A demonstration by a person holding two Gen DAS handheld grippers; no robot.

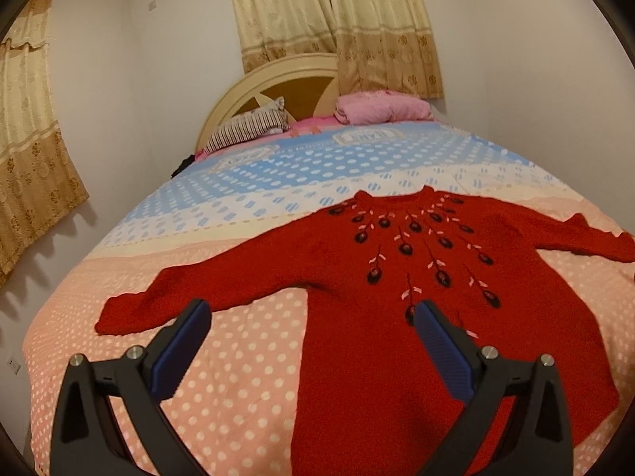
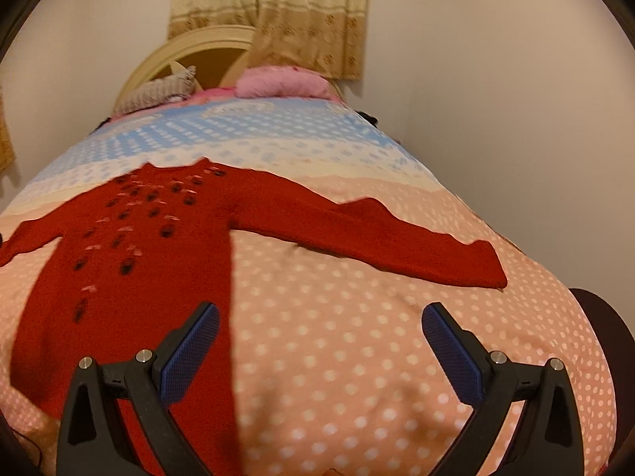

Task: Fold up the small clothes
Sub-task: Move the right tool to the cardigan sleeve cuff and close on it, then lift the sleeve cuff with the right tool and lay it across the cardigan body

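- Left curtain (image 1: 27,139) hangs on the wall beside the bed's left edge.
- Left gripper (image 1: 311,317) hovers over the pink dotted part of the bed (image 1: 238,357), fingers wide apart and holding nothing. Its left finger overlaps the sweater's left sleeve in view; its right one lies over the sweater's body.
- Sweater (image 1: 377,297), red with dark embroidered flowers, lies flat and unfolded across the foot half of the bed, neck toward the headboard (image 1: 254,87), both sleeves spread out toward the side edges.
- Right gripper (image 2: 320,319) is also spread open and empty, over the sweater's right side edge and the bare cover below the right sleeve (image 2: 397,234).
- Striped pillow (image 1: 250,125) and pink pillow (image 1: 381,107) sit at the head edge, under the window curtain (image 1: 337,20).
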